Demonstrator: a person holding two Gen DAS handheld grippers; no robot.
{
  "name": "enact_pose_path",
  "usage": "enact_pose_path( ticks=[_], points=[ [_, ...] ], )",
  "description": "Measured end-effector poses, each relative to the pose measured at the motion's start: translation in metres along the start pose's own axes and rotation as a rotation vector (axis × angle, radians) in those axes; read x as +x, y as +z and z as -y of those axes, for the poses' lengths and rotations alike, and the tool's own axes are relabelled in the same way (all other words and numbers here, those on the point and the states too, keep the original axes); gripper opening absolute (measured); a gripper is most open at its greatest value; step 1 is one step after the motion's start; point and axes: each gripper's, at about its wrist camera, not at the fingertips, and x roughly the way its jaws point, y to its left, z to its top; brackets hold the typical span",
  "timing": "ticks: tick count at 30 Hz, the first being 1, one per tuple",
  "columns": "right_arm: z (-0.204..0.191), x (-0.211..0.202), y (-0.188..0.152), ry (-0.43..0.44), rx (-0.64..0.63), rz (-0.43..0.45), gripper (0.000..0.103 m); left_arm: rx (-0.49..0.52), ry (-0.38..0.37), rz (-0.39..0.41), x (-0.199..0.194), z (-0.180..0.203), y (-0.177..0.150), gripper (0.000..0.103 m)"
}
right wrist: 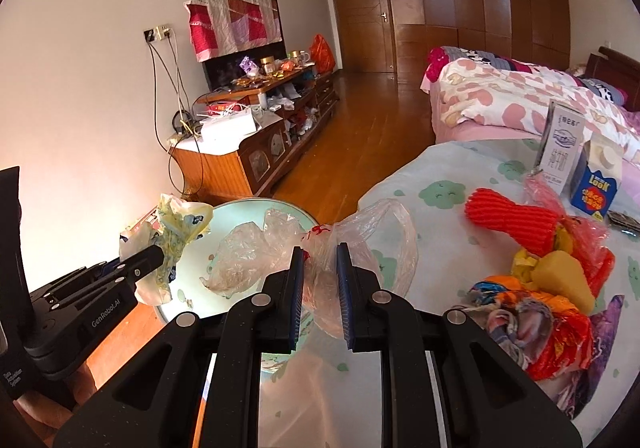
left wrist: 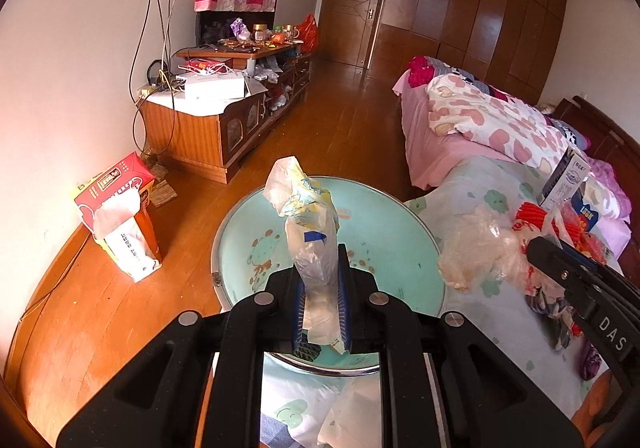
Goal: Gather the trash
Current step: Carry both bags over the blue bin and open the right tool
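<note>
Crumpled wrapper (left wrist: 306, 208), white-yellow plastic with blue print, is pinched in the left claw (left wrist: 322, 288), jaws narrow and tight on it; its long axis runs straight out along the fingers, sticking up toward frame centre in the left wrist view. Clear plastic bag (right wrist: 360, 232) with red print is clamped in the right claw (right wrist: 320, 280), jaws narrow on its bunched neck, rest of the bag ballooning out past the fingertips to the right. Both pieces hang over the round teal table (left wrist: 384, 232), glass-topped with a cartoon print, lower centre of frame; a 2nd clear bag (right wrist: 248, 256) lies loose on it, just left of the right claw. In the right wrist view the left claw (right wrist: 160, 254) sits at left, so the wrapper is left of the bag, the 2 well apart. Likely drop point is the red carton (left wrist: 116, 184) lined with a white bag (left wrist: 124, 236) on the floor at left of the left wrist view, beside the wall; that reads as left of both claws, left hand nearer, so the wrapper probably goes in first. More trash (right wrist: 536, 288), red, orange and yellow wrappers, is piled on the bed (right wrist: 440, 184) at right, not yet collected.
</note>
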Motion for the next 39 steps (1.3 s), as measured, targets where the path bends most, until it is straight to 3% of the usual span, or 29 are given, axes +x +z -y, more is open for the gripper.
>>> enact_pose_path(
  ticks=[13,20,28,36,39],
  points=[
    [-0.035,0.068,-0.001,0.028,-0.063,-0.131,0.018,-0.033,0.035,-0.079,0.028,-0.015,-0.009,0.013],
    [-0.04,0.081,-0.003,0.036,-0.07,-0.162,0.024,-0.041,0.048,-0.09,0.032,-0.021,-0.008,0.014],
    [-0.036,0.077,0.002,0.045,-0.05,-0.136,0.04,-0.046,0.046,-0.087,0.031,-0.019,-0.007,0.015],
    [-0.029,0.059,0.008,0.03,-0.037,-0.084,0.052,-0.043,0.042,-0.06,0.022,-0.018,-0.004,0.03],
    [-0.023,0.045,0.009,-0.014,-0.03,-0.042,0.063,-0.036,0.062,-0.035,0.015,-0.016,-0.002,0.047]
  ],
)
